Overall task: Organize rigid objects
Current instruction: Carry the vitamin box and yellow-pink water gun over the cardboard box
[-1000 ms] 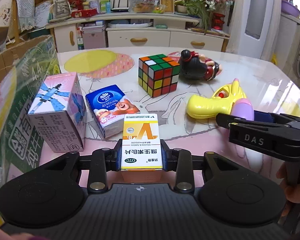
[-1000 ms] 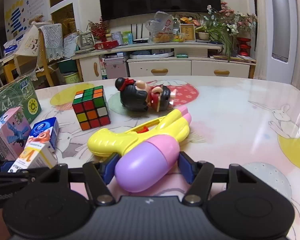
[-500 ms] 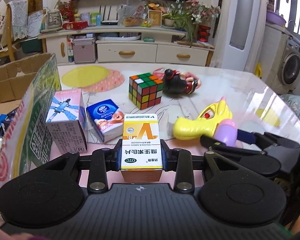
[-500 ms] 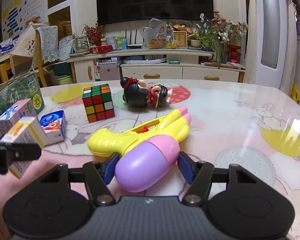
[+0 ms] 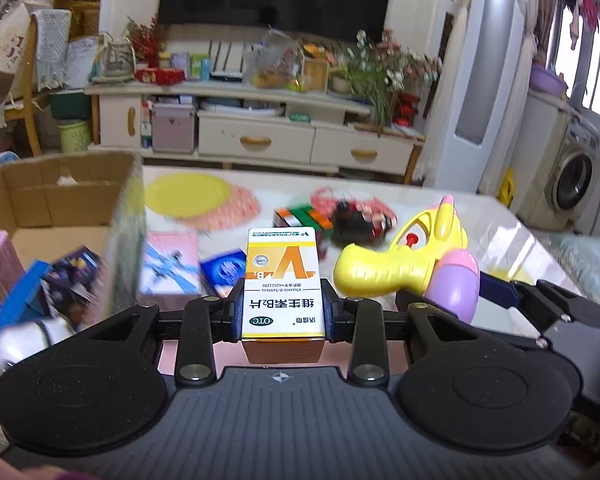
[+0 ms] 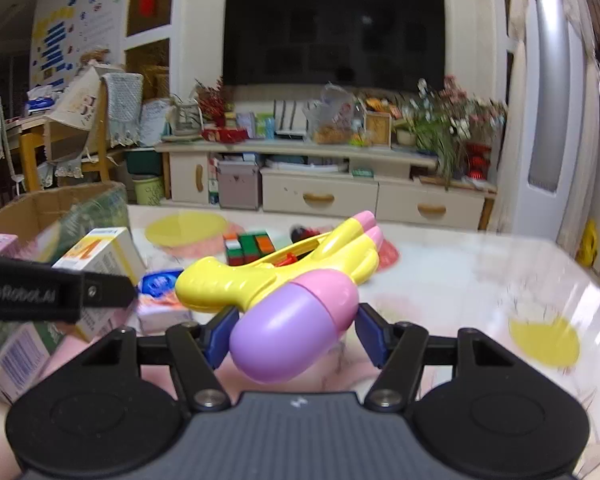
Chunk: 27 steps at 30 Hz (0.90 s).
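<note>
My left gripper [image 5: 282, 312] is shut on a yellow and white vitamin box [image 5: 282, 284] and holds it above the table; the box also shows in the right wrist view [image 6: 100, 256]. My right gripper [image 6: 292, 332] is shut on the purple grip of a yellow toy water gun [image 6: 276, 276], lifted off the table; the gun also shows in the left wrist view [image 5: 412, 260]. An open cardboard box [image 5: 60, 192] stands at the left with several items inside. A Rubik's cube [image 5: 300, 220], a doll [image 5: 360, 220], a pink carton [image 5: 170, 268] and a blue tissue pack [image 5: 224, 272] lie on the table.
The table [image 6: 460, 280] has a glossy cartoon-print cover. A TV cabinet [image 6: 320, 188] stands behind it, and a washing machine [image 5: 572, 184] at the far right. The cardboard box wall [image 6: 60, 208] is close on the left of both grippers.
Both grippers have risen off the table with their objects and shifted left towards the cardboard box. The box interior has come into view. The scene is motion-blurred.
</note>
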Available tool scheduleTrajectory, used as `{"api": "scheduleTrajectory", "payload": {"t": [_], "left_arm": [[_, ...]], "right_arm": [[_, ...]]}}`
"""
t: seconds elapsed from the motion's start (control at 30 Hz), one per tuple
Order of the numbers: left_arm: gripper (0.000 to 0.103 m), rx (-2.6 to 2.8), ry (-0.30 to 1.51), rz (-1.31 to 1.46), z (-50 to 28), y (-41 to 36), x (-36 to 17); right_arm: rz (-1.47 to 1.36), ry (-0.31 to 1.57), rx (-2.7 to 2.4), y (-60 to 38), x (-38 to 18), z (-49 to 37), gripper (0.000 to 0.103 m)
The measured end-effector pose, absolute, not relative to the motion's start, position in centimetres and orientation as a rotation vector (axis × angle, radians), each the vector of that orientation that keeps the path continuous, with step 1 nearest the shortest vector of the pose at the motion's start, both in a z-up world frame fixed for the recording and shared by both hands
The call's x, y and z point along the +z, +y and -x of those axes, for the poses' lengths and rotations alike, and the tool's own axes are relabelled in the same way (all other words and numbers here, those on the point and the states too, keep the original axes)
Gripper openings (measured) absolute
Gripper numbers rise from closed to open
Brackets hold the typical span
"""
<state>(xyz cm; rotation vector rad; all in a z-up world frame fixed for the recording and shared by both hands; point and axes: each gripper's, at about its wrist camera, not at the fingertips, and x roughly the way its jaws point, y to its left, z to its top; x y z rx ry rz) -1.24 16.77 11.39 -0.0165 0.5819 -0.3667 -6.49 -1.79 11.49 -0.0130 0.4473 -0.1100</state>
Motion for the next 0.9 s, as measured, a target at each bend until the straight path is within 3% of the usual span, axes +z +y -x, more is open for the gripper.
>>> {"api": "scheduleTrajectory", "payload": {"t": [0.63, 0.9], "left_arm": [[0.042, -0.163, 0.518, 0.123, -1.8, 24.1, 15.0], [0.042, -0.047, 0.548, 0.169, -3.7, 27.5, 15.1]], "right_arm": [[0.175, 0.319, 0.074, 6.6, 17.2, 2.3, 0.064], [0.286, 0.305, 0.146, 10.6, 17.2, -0.8, 0.064]]}}
